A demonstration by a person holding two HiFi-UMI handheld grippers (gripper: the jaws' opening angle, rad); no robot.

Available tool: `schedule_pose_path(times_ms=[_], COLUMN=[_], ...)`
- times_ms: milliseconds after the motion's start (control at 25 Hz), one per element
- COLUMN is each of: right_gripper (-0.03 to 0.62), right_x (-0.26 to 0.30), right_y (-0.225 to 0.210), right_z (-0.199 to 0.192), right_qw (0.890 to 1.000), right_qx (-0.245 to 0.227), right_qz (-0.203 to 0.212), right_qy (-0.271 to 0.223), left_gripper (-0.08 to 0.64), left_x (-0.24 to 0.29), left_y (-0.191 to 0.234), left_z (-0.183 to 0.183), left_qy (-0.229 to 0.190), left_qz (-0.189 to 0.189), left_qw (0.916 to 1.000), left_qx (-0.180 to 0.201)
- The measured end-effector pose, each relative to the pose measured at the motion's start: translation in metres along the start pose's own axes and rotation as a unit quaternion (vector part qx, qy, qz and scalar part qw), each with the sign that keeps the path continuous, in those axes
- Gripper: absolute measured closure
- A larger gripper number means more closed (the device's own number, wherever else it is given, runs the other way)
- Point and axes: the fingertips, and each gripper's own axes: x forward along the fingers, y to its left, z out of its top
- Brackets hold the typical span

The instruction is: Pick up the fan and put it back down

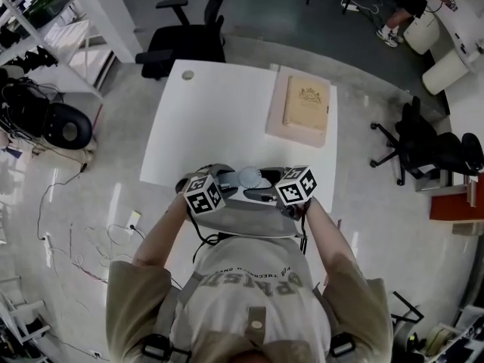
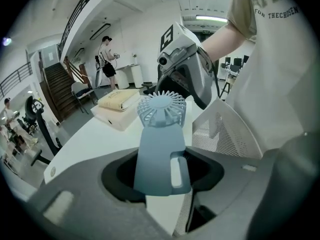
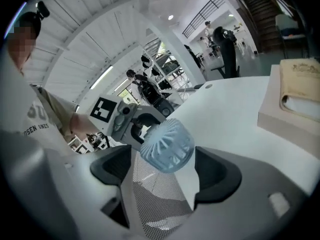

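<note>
Room: open office with a pale glossy floor (image 1: 363, 203), a black chair (image 1: 185, 40) beyond the table, shelves (image 1: 45, 21) at the left and cables (image 1: 83, 240) trailing over the floor.
Fan: the small blue fan (image 2: 161, 134) sits at the table's near edge, between the two grippers. I cannot tell whether its foot rests on the table.
Left gripper: the left gripper (image 2: 162, 176) is clamped on the fan's handle, with the head pointing away from it.
Right gripper: the right gripper (image 3: 165, 171) has its jaws spread wide. The fan's head sits between them untouched, so it grasps nothing.
Mesh: a white perforated mesh (image 2: 225, 134), perhaps a chair back, stands just beside the fan.
Risk, tipping: only one grip carries the fan, low on the handle. Letting go before the foot sits flat would likely topple the heavy head.
Risk, edge: the fan is close to the rim, so a tilted release could drop it off the table or onto the mesh.
Risk, knock: pulling the right gripper away askew could clip the head.
Table: the white table (image 1: 219, 119) is mostly bare. A beige box (image 1: 300, 110) lies at the far right and a small disc (image 1: 187, 75) near the far-left corner.
Background: stairs (image 2: 60, 84) rise behind, with a person (image 2: 106, 56) standing near them.
</note>
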Motion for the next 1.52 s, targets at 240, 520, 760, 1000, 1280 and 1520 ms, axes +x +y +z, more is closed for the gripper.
schedule_pose_path(times_ms=[240,520,760,1000,1280,1520], right_gripper=[0.218,0.218,0.218,0.219,0.229,0.253], right_x=[0.007,0.025,0.042,0.052,0.055,0.055], right_y=[-0.010,-0.012,-0.015,-0.024,-0.030,-0.044], right_z=[0.002,-0.009,-0.016,-0.024,-0.031,-0.035], right_qw=[0.993,0.978,0.965,0.955,0.944,0.938], right_qx=[-0.099,-0.165,-0.211,-0.232,-0.244,-0.246], right_qz=[-0.054,-0.066,-0.083,-0.093,-0.097,-0.122], right_qy=[0.045,0.110,0.130,0.158,0.198,0.213], left_gripper=[0.338,0.339,0.339,0.338,0.337,0.337], left_x=[0.002,0.004,0.008,0.016,0.026,0.038], left_y=[0.000,0.000,-0.005,-0.005,-0.003,0.003], left_z=[-0.010,-0.023,-0.033,-0.038,-0.040,-0.043], left_qy=[0.001,0.010,0.021,0.030,0.033,0.039], left_qz=[-0.010,-0.017,-0.029,-0.041,-0.057,-0.065], left_qw=[0.9999,0.9997,0.9993,0.9987,0.9978,0.9968], left_qx=[-0.013,-0.015,-0.012,0.000,0.009,0.024])
